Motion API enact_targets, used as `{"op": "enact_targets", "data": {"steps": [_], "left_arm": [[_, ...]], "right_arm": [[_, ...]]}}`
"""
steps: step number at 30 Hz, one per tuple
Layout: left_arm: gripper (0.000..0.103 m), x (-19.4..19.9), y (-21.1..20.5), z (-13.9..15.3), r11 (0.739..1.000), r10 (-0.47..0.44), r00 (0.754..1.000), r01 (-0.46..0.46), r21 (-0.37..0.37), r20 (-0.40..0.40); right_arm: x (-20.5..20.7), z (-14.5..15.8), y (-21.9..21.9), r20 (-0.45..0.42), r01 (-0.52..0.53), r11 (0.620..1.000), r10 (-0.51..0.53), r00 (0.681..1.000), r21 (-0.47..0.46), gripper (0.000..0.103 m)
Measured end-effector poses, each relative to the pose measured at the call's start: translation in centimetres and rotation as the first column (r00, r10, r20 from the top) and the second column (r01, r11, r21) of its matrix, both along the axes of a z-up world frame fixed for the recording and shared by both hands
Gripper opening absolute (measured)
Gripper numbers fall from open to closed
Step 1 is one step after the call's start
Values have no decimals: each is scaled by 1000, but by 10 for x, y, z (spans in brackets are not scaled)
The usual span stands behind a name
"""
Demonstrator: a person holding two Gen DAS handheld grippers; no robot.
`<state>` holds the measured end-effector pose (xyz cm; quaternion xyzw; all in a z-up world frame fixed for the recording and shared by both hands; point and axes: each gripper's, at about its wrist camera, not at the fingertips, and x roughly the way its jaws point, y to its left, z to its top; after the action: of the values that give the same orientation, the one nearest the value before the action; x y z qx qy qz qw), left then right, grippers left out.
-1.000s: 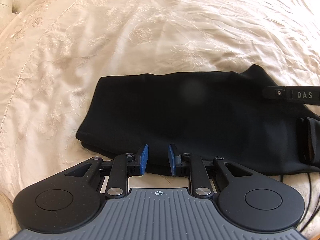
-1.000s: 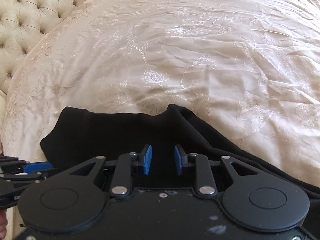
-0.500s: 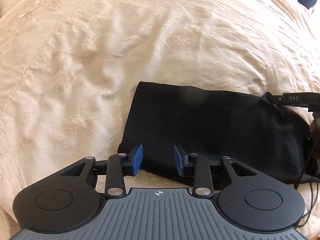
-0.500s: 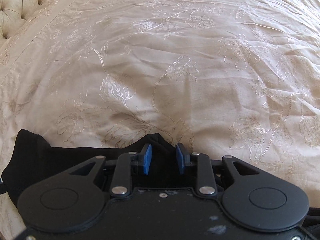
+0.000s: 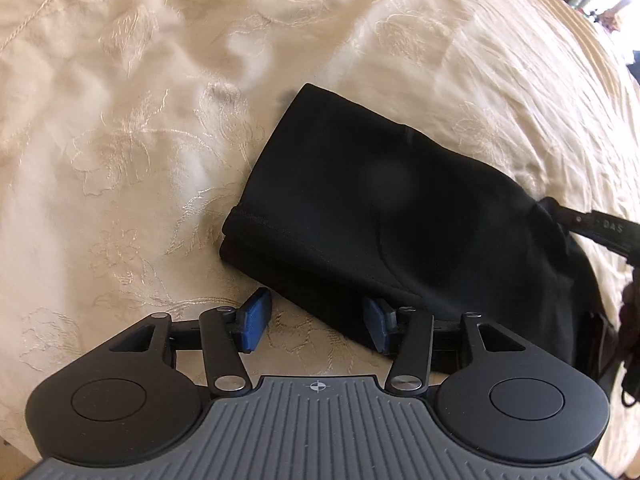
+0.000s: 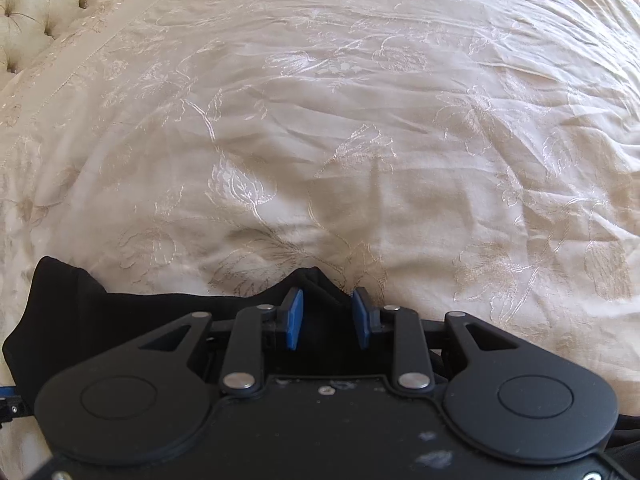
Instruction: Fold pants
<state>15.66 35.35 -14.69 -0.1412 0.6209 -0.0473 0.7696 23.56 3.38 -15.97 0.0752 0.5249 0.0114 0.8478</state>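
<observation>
The black pants (image 5: 380, 200) lie folded in a thick bundle on the cream bedspread. My left gripper (image 5: 316, 326) hovers at their near edge by the left folded end. Its jaws are opening, and its right pad (image 5: 376, 330) is against the fabric edge while its left pad (image 5: 256, 326) is over the bedspread; nothing is pinched. My right gripper (image 6: 328, 318) is at the other end of the pants (image 6: 100, 320), with a bunched peak of black fabric between its blue pads. In the left wrist view one right gripper finger (image 5: 600, 228) shows at that raised corner.
The embroidered cream bedspread (image 6: 360, 120) stretches far beyond the pants on all sides. A tufted headboard (image 6: 36, 4) stands at the far left. Dark cables (image 5: 628, 360) hang by the right edge of the left wrist view.
My left gripper has slid left along the pants' near edge, dropped lower and rolled, and its jaws have widened. The right gripper has come lower over the far edge, fabric still between its pads.
</observation>
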Motion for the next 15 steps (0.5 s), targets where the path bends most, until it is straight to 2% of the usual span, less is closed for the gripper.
{"op": "enact_targets", "data": {"steps": [3,7,11,15], "left_arm": [[55,1,2,-4,999,24,1000,-24,-23,1],[58,-4,-2,-1,1000,-5,999,5,-18,33],[59,-5,-5,1,997,-68,995,71,-35,66],[58,-4,-1,1,992,-94,993,99,-72,69]], "right_arm": [[-14,21,10,48,-22,1000,22,999,-3,31],[-41,38,32,55,-68,993,63,996,96,31],[-62,33,76,25,-176,970,175,984,166,31],[-63,21,115,19,-256,942,258,966,218,31]]}}
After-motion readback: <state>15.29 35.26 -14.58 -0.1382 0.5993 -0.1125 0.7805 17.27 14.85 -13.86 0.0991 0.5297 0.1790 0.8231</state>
